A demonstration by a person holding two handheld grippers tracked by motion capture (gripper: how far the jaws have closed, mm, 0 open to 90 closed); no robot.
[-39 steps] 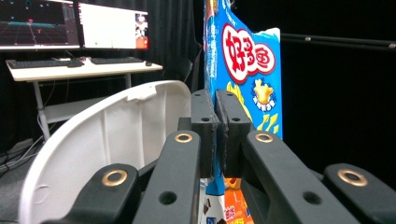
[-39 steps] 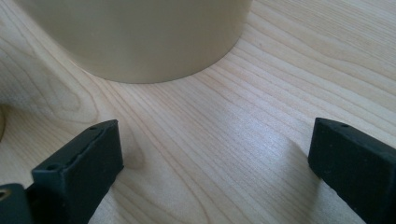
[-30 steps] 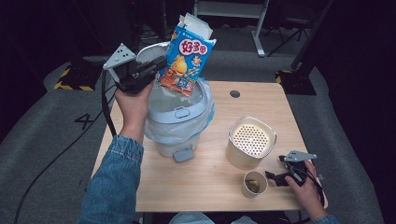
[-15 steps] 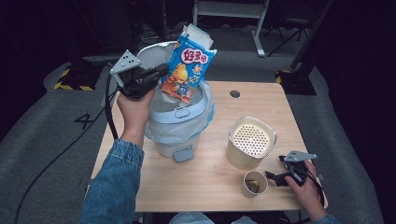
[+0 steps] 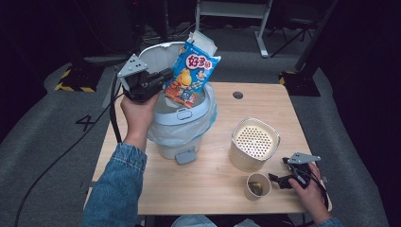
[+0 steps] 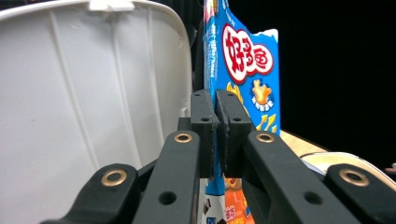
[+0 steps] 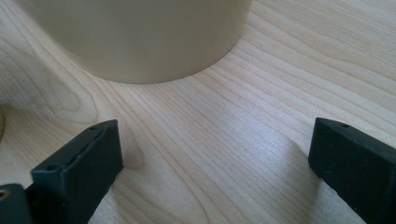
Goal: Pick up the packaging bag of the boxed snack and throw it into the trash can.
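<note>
Since the earlier high view, the blue snack bag (image 5: pixel 191 75) has shifted a little to the right and now sits more squarely over the mouth of the white pedal bin (image 5: pixel 182 130); the left hand has barely moved otherwise. In the left gripper view the bag (image 6: pixel 243 65) stands upright with its torn top edge up, and its left margin is pinched between the 2 black pads (image 6: pixel 205 126), which are pressed almost flat together on the thin foil. The left gripper (image 5: pixel 163 78) is held level above the bin's rim, jaws pointing right toward the bag, with the grey plate on top and the cable trailing down past the wrist. The left hand (image 5: pixel 137 111) wraps the handle from below, the denim sleeve (image 5: pixel 118 189) rising from the bottom edge. The bin's raised lid (image 6: pixel 88 88) stands just behind the bag, and the liner bulges around the bin's body.

Well apart, at the table's near right corner, the right gripper (image 5: pixel 279 179) lies low on the wooden table (image 5: pixel 213 198), with the right hand (image 5: pixel 309 194) behind it. Its jaws stand wide apart with only bare wood between them, gripping nothing. They point toward the cream perforated canister (image 5: pixel 254 144), and a small paper cup (image 5: pixel 257 186) sits just beside them; its contents look like a tea bag, though that is hard to make out.
</note>
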